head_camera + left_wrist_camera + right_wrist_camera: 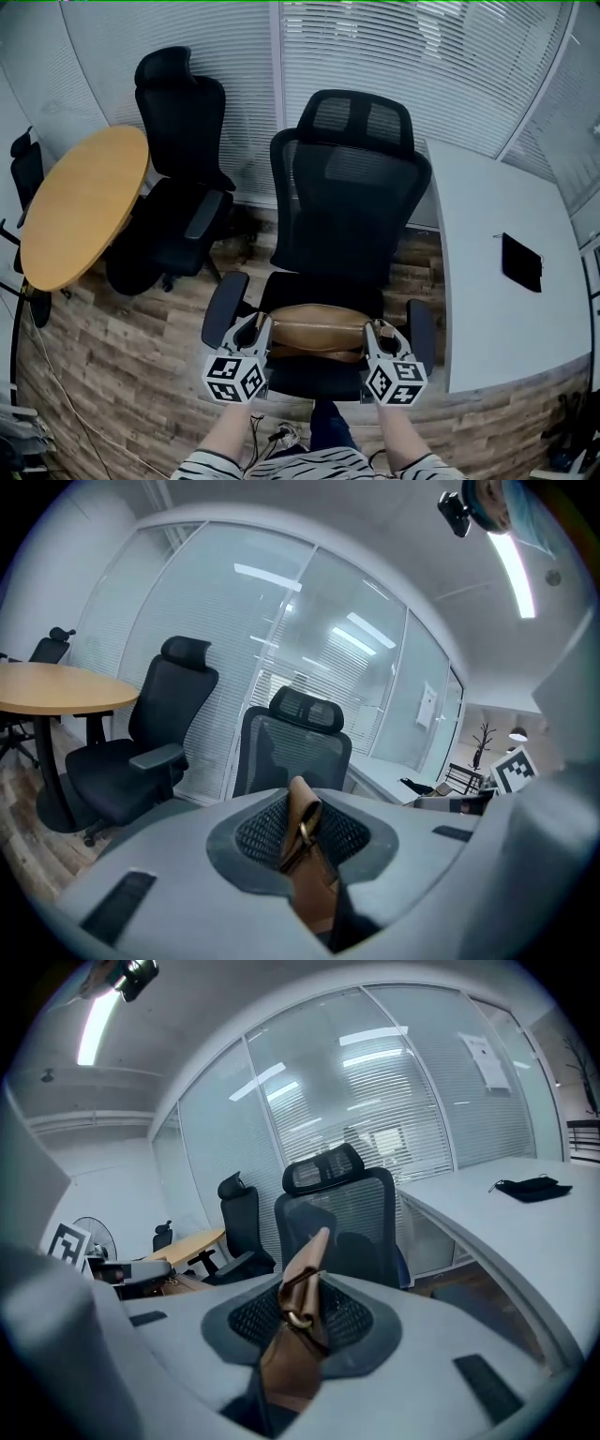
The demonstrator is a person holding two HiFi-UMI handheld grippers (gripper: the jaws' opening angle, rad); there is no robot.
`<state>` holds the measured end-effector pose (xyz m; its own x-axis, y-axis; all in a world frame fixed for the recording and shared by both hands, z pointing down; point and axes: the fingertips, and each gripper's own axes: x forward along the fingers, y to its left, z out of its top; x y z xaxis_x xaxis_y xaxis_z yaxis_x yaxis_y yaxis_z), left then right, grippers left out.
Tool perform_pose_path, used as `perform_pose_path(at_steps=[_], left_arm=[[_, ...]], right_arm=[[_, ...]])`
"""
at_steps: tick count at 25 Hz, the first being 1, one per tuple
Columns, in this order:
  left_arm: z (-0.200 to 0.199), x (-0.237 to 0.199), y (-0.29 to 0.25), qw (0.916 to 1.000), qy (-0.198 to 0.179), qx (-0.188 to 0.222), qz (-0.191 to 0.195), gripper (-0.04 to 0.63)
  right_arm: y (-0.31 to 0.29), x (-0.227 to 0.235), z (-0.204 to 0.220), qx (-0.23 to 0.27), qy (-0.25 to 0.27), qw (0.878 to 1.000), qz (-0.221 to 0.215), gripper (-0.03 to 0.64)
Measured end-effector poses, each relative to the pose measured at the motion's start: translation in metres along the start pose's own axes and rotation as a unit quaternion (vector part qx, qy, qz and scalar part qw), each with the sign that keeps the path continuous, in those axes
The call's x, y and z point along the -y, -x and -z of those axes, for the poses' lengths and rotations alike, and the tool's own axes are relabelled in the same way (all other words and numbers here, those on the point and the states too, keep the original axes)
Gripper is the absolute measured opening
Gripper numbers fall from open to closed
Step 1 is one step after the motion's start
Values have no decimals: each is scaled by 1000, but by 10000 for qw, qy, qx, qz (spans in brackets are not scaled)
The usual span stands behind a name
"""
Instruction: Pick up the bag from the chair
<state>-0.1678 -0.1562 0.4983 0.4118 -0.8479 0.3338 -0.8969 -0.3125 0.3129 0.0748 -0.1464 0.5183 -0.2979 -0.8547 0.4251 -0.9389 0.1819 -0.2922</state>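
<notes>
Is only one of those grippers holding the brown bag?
No, the left gripper and the right gripper each clamp one end of the brown bag.

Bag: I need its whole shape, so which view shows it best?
Head view: the whole bag hangs between the left claw and right claw over the chair. Each gripper view shows only a pinched strap end.

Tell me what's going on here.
A person holds the left hand-held gripper and the right hand-held gripper, one in each hand. Each is clamped on one end of the brown bag, which spans between them over the seat of the black office chair. The bag looks lifted off the seat.
</notes>
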Motion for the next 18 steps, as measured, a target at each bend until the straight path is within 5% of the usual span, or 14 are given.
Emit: perform_pose_path(at_steps=[18], left_arm=[[-61,44,105,9966,-278,779,45,83]], right_arm=[[99,-55,-50,701,254,9971,-175,118]])
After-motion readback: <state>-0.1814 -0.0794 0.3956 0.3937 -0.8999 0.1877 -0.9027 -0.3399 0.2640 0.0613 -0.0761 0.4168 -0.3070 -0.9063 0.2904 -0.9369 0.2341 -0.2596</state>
